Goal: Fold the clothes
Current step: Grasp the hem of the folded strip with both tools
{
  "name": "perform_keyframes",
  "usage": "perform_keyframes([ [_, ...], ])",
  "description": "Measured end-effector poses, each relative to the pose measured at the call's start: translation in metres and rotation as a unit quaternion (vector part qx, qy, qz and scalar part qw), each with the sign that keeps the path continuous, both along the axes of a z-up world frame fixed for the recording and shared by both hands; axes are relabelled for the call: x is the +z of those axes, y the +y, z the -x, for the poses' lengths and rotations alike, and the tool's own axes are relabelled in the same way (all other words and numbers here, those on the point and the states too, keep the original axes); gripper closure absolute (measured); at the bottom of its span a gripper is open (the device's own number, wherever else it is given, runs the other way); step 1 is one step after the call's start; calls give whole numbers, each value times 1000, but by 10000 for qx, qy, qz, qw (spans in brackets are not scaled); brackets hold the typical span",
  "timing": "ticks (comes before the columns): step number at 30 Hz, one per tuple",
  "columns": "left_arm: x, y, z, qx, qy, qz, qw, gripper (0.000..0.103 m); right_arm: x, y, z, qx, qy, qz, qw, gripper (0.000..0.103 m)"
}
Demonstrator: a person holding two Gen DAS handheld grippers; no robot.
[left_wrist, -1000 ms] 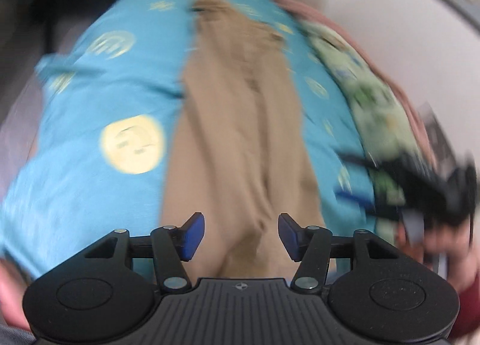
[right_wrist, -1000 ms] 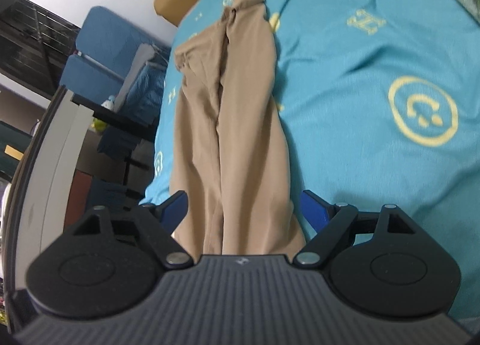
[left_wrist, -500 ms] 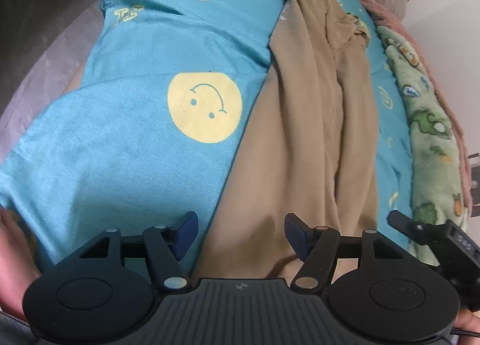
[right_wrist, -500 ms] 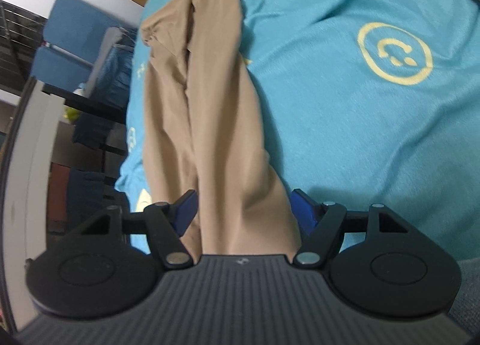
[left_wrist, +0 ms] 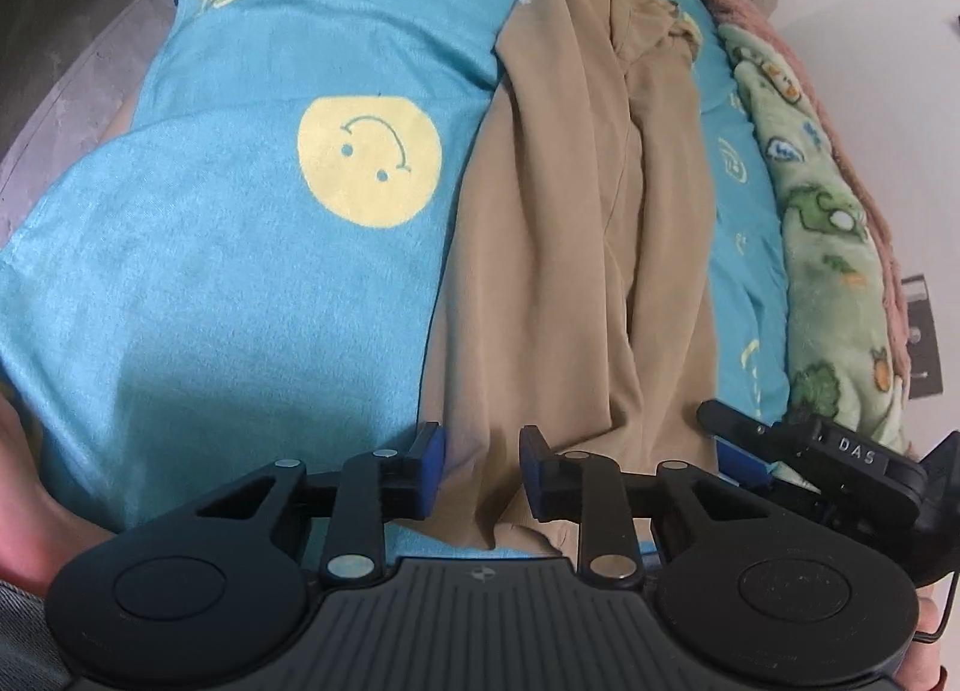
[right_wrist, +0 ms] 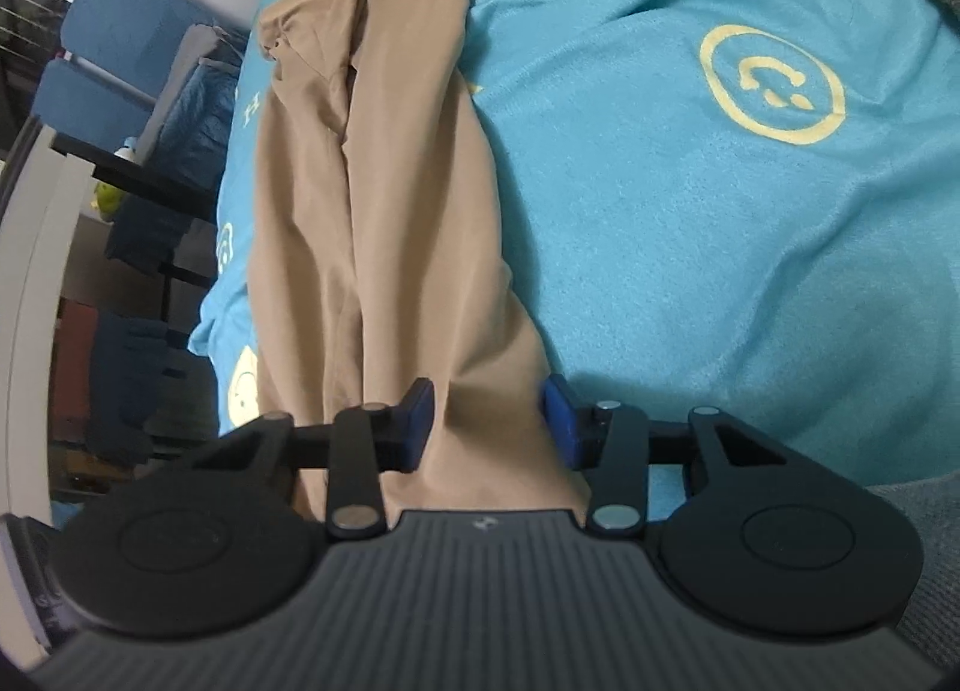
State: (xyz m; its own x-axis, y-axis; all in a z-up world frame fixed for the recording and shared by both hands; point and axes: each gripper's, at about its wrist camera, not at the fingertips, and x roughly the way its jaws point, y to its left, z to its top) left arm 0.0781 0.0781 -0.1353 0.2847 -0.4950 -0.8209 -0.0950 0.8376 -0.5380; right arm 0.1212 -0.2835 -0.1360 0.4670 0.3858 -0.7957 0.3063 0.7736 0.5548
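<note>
On bed, tan trousers [left_wrist: 576,247] stretched lengthwise, straight away from both tongs.
Straddled near hem side by side: left tongs [left_wrist: 478,469] and right tongs [right_wrist: 487,425], both apart, unclamped.

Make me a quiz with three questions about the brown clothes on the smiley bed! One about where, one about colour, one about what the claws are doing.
1. Where do the tan trousers lie?
A. on the teal smiley blanket
B. on a chair
C. on the floor

2. What colour are the pads on the claws?
A. red
B. blue
C. white

3. How are the left claw and right claw set?
A. both shut flat with nothing between
B. both open, tan cloth between the pads
C. both far above the bed

Answers: 1 A, the trousers stretch along the blanket. 2 B, blue pads show in both views. 3 B, a gap shows between each pair, with cloth in it.
</note>
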Motion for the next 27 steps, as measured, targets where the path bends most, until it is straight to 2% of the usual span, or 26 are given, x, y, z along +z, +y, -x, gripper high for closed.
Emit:
perform_keyframes([
  [4,-3,-6,-3,-170,44,-44,9998,56,-2,1,0,-22,45,39,10000,57],
  [7,-5,-11,-6,-304,65,-57,9995,47,-6,2,-2,54,179,76,9998,47],
  [9,-6,-14,-9,-347,84,-62,9993,46,-7,5,-4,167,221,83,9996,43],
  [16,-6,-21,-11,-511,66,-172,9985,46,-8,13,-7,435,297,220,9984,43],
  [20,-6,-26,-14,-570,13,-288,9980,48,-6,16,-8,546,276,290,9977,43],
  [22,-7,-27,-16,-560,12,-326,9979,54,-5,18,-8,642,290,358,9969,43],
  [25,-6,-28,-16,-521,-8,-329,9981,72,-5,22,-8,783,334,461,9953,44],
  [26,-5,-28,-17,-496,-30,-305,9983,84,-5,22,-8,797,350,470,9951,44],
  [27,-4,-28,-17,-472,-52,-280,9985,89,-5,23,-7,816,364,478,9948,44],
])
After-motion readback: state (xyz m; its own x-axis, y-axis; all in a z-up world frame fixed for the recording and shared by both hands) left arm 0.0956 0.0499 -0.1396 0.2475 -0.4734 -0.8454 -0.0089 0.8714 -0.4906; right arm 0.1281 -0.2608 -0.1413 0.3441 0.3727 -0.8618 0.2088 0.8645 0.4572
